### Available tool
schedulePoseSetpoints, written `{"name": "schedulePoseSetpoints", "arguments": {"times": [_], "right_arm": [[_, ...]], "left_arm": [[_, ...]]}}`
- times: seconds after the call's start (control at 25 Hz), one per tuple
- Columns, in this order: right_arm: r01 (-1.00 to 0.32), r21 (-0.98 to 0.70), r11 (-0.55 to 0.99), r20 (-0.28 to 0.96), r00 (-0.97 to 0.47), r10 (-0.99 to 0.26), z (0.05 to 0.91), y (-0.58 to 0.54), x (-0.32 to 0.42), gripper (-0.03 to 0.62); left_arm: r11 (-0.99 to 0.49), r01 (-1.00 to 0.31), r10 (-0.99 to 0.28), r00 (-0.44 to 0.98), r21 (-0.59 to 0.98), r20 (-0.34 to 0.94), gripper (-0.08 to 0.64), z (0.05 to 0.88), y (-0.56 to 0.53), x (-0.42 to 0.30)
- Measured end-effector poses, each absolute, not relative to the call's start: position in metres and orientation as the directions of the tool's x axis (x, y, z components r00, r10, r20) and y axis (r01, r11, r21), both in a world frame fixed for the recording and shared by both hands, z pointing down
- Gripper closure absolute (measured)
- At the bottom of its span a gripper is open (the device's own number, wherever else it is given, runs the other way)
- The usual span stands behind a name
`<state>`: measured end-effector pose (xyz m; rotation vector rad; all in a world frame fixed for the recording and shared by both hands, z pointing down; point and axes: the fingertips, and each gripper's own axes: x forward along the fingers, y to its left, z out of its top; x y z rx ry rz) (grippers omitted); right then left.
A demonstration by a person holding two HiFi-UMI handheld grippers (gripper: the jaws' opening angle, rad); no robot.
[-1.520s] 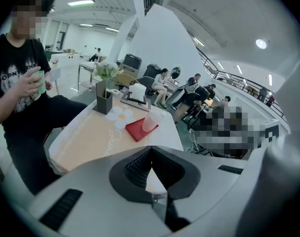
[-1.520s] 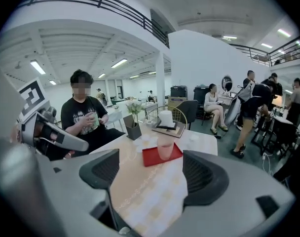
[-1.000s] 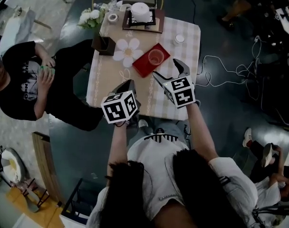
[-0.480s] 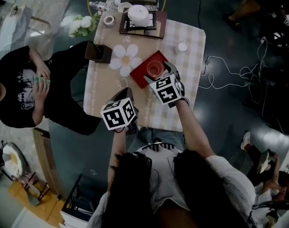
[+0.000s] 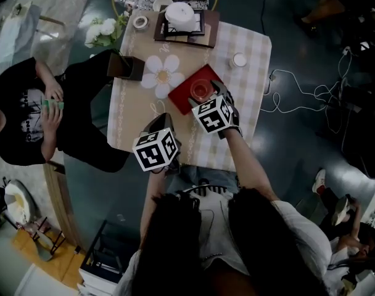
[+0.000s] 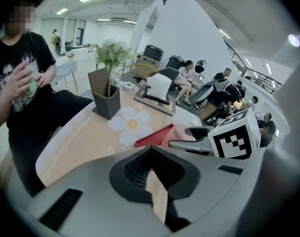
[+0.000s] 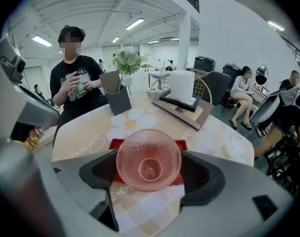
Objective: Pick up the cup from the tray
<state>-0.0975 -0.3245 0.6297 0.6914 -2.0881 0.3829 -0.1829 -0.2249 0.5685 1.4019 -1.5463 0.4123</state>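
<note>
A pink dimpled glass cup (image 7: 149, 159) stands over the red tray (image 7: 115, 143) and fills the space between my right gripper's (image 7: 149, 163) jaws, whose dark pads (image 7: 103, 172) press both its sides. In the head view that right gripper (image 5: 205, 94) reaches over the tray (image 5: 182, 92) with the cup (image 5: 200, 90) in its jaws; I cannot tell whether the cup's base touches the tray. My left gripper (image 5: 167, 118) hangs shut and holding nothing over the table's near edge, left of the tray. From the left gripper (image 6: 151, 154) view, the cup (image 6: 182, 131) shows behind a right finger (image 6: 189, 145).
On the checked tablecloth (image 5: 252, 91) sit a flower-shaped mat (image 5: 163, 75), a grey pot of white flowers (image 5: 127, 66), a white appliance on a wooden board (image 5: 181, 16), a tape roll (image 5: 140, 22) and a small white dish (image 5: 239, 60). A seated person (image 5: 27, 113) is left of the table. Cables (image 5: 292, 94) lie on the floor, right.
My right gripper moved forward over the tray and its wide-open jaws narrowed onto the cup. The left gripper stayed near the table's front edge.
</note>
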Motion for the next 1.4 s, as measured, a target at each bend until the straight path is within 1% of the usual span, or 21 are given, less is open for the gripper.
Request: {"name": "schedulePoseSetpoints", "arguments": {"times": [0.24, 0.4, 0.68, 0.88, 1.12, 1.4], "right_arm": [[-0.620, -0.030, 0.784, 0.802, -0.483, -0.352, 0.613, -0.323, -0.089, 0.201], [-0.637, -0.024, 0.770, 0.796, -0.478, -0.371, 0.606, -0.321, -0.071, 0.201], [-0.721, -0.021, 0.693, 0.810, -0.419, -0.410, 0.607, -0.313, -0.019, 0.201], [-0.753, -0.015, 0.658, 0.832, -0.374, -0.409, 0.619, -0.303, 0.009, 0.201], [-0.770, -0.027, 0.638, 0.835, -0.368, -0.409, 0.630, -0.292, 0.026, 0.201], [-0.766, -0.022, 0.643, 0.821, -0.381, -0.425, 0.632, -0.292, 0.024, 0.201]], "left_arm": [[0.262, -0.894, -0.583, 0.153, 0.363, 0.798, 0.554, 0.563, -0.228, -0.179], [0.240, -0.896, -0.601, 0.165, 0.373, 0.782, 0.554, 0.559, -0.233, -0.170], [0.149, -0.910, -0.607, 0.224, 0.387, 0.762, 0.554, 0.554, -0.246, -0.142], [0.101, -0.917, -0.595, 0.256, 0.386, 0.762, 0.554, 0.553, -0.248, -0.125], [0.077, -0.922, -0.571, 0.270, 0.378, 0.776, 0.554, 0.557, -0.244, -0.114], [0.062, -0.927, -0.543, 0.280, 0.371, 0.791, 0.554, 0.561, -0.236, -0.111]]}}
